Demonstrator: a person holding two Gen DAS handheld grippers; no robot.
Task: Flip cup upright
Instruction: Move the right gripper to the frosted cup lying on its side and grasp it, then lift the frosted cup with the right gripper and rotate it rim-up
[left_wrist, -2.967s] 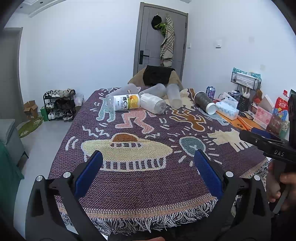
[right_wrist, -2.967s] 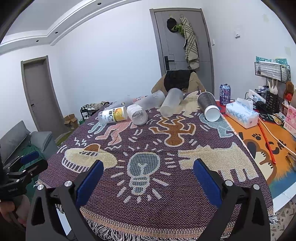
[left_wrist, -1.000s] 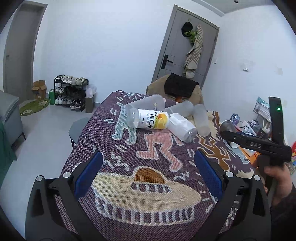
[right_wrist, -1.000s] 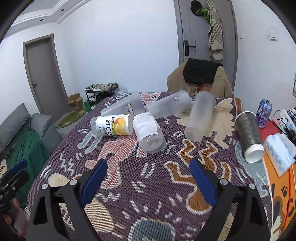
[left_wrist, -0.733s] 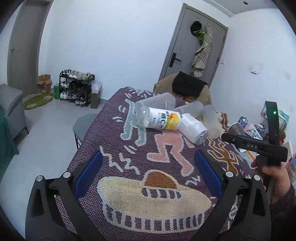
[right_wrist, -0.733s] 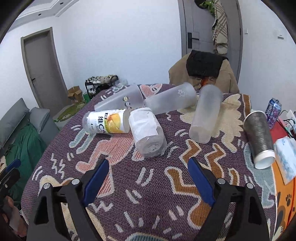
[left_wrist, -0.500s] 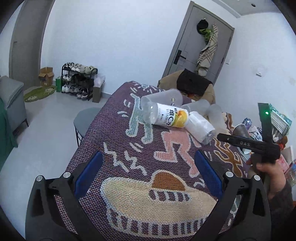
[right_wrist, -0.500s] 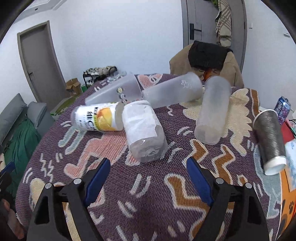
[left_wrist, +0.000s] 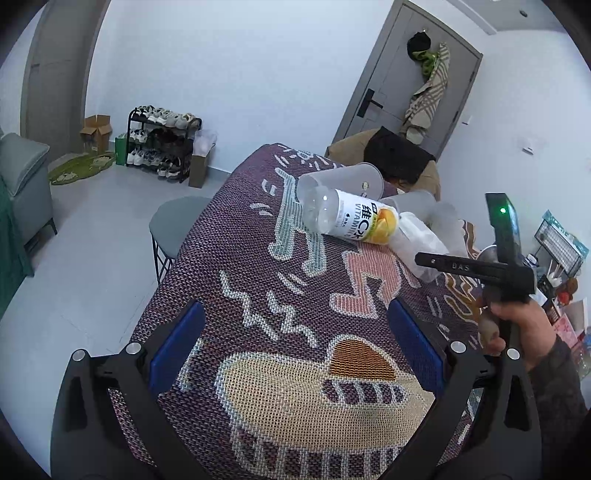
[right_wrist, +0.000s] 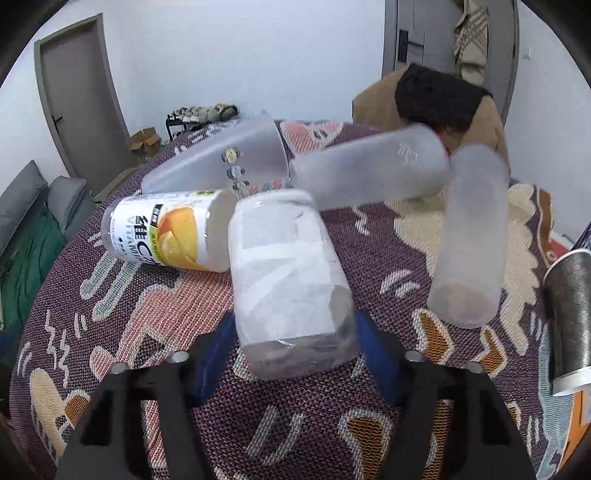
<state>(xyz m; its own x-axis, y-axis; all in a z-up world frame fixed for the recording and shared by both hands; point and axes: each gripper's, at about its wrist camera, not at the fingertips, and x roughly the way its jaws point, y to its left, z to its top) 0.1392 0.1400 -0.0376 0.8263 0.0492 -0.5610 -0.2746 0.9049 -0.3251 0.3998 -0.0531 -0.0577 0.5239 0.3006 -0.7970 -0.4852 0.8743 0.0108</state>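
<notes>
Your right gripper (right_wrist: 291, 343) has its blue pads either side of the paper-wrapped cup (right_wrist: 288, 280), at the cup's near end. Jaws are partway open; the cup's body hides most of both pads, so can't tell whether they touch the plastic or sit just off it. That cup lies on its side on the patterned tablecloth (right_wrist: 369, 258), near end toward the cam. From the left wrist cam the same cup (left_wrist: 419, 240) is partly covered by the right gripper's black body (left_wrist: 476, 266), w/ your right hand (left_wrist: 517, 325) on the handle.

Your left gripper (left_wrist: 291, 347) hangs over the cloth's near part, jaws wide apart, nothing between them, well back from the cups.

Around the target: the orange-label cup (right_wrist: 166, 232) lies on its side touching its left flank; two frosted cups (right_wrist: 236, 162) (right_wrist: 373, 173) lie behind it, and a third frosted cup (right_wrist: 469, 236) lies to the right, apart from it. The dark metallic cup (right_wrist: 570, 317) at the right edge is cut off by the frame. Everything in the right wrist view is motion-blurred, so small print and rims are hard to read.
</notes>
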